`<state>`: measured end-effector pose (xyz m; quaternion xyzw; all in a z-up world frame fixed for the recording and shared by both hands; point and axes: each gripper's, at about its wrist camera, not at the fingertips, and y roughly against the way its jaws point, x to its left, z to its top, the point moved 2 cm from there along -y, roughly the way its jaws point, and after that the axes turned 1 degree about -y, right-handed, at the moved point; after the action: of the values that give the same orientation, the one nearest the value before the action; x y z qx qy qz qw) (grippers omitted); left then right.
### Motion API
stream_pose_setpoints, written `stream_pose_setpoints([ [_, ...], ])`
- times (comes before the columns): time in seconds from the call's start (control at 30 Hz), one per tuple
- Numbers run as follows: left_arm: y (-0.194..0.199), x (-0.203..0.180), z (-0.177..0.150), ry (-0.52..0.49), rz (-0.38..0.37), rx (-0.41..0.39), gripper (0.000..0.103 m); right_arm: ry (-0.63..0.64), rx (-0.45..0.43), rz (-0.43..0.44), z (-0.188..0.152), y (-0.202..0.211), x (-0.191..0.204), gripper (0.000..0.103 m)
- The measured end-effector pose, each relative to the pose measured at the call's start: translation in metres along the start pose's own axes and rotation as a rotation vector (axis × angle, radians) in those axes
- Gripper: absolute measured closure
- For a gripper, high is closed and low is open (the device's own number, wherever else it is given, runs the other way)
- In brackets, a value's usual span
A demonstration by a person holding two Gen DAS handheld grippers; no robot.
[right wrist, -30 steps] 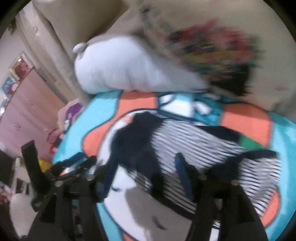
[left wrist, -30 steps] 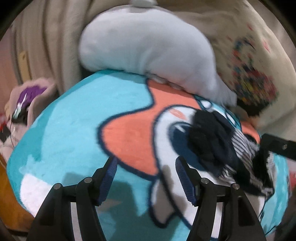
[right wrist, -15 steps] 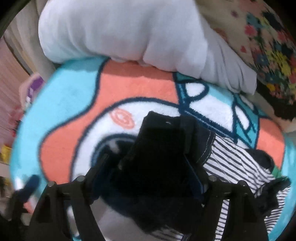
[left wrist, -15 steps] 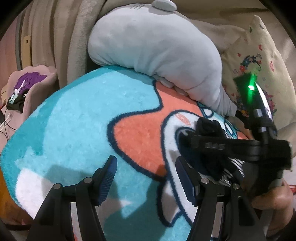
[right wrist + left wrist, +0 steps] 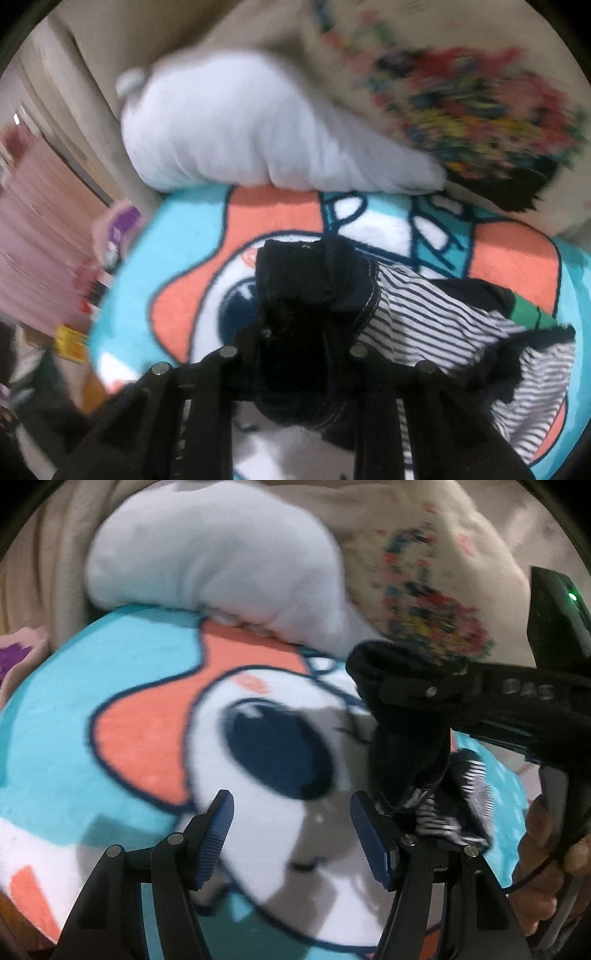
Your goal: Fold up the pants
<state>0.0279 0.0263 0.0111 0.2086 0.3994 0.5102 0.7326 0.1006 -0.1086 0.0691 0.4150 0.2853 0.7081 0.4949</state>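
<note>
R gripper [image 5: 295,332] clamped on dark end of pants [image 5: 310,295]; striped part trails to 3 o'clock over cartoon blanket [image 5: 184,258]. L gripper [image 5: 291,834] jaws apart, nothing between, pants at its 2 o'clock. White pillow [image 5: 214,561] at 12.

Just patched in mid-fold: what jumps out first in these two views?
The right tool is shut on the dark pants, lifting them in a bunch, striped fabric trailing right. Below lies a bright cartoon blanket, its big navy eye central. The left tool hangs open and empty over it.
</note>
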Motion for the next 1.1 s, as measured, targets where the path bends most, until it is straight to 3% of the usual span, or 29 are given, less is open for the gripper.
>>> stream_pose_setpoints([
  [0.1, 0.006, -0.029, 0.003, -0.067, -0.021, -0.023, 0.034, -0.073, -0.052, 0.097, -0.010, 0.040, -0.036, 0.080],
  [0.3, -0.006, -0.080, 0.013, -0.143, -0.079, 0.009, 0.034, -0.244, -0.148, 0.128, -0.040, 0.085, -0.103, 0.079],
  [0.37, -0.013, -0.098, 0.013, -0.162, -0.106, 0.035, 0.034, -0.299, -0.165, 0.108, -0.057, 0.090, -0.128, 0.075],
  [0.47, -0.026, -0.124, 0.009, -0.209, -0.117, 0.056, 0.034, -0.378, -0.180, 0.020, -0.081, 0.093, -0.171, 0.060],
  [0.53, -0.044, -0.139, 0.003, -0.249, -0.106, 0.087, 0.034, -0.390, -0.227, -0.049, -0.090, 0.106, -0.186, 0.059],
  [0.6, -0.061, -0.143, -0.003, -0.254, -0.097, 0.128, 0.034, -0.367, -0.301, -0.067, -0.093, 0.128, -0.187, 0.059],
  [0.67, -0.081, -0.143, -0.011, -0.230, -0.092, 0.181, 0.034, -0.340, -0.341, -0.003, -0.090, 0.137, -0.180, 0.059],
  [0.7, -0.090, -0.140, -0.015, -0.201, -0.098, 0.204, 0.033, -0.313, -0.346, 0.070, -0.087, 0.138, -0.172, 0.059],
  [0.77, -0.087, -0.138, -0.016, -0.201, -0.093, 0.172, 0.030, -0.284, -0.313, 0.161, -0.083, 0.127, -0.161, 0.059],
  [0.83, -0.085, -0.139, -0.015, -0.216, -0.093, 0.190, 0.030, -0.293, -0.242, 0.212, -0.079, 0.097, -0.158, 0.058],
  [0.93, -0.068, -0.131, -0.005, -0.193, -0.147, 0.190, 0.030, -0.345, -0.121, 0.095, -0.078, 0.045, -0.173, 0.057],
  [1.03, -0.050, -0.115, 0.009, -0.183, -0.131, 0.138, 0.029, -0.371, -0.177, 0.159, -0.084, 0.055, -0.185, 0.057],
  [1.1, -0.048, -0.107, 0.017, -0.178, -0.095, 0.123, 0.029, -0.341, -0.237, 0.118, -0.086, 0.079, -0.187, 0.048],
])
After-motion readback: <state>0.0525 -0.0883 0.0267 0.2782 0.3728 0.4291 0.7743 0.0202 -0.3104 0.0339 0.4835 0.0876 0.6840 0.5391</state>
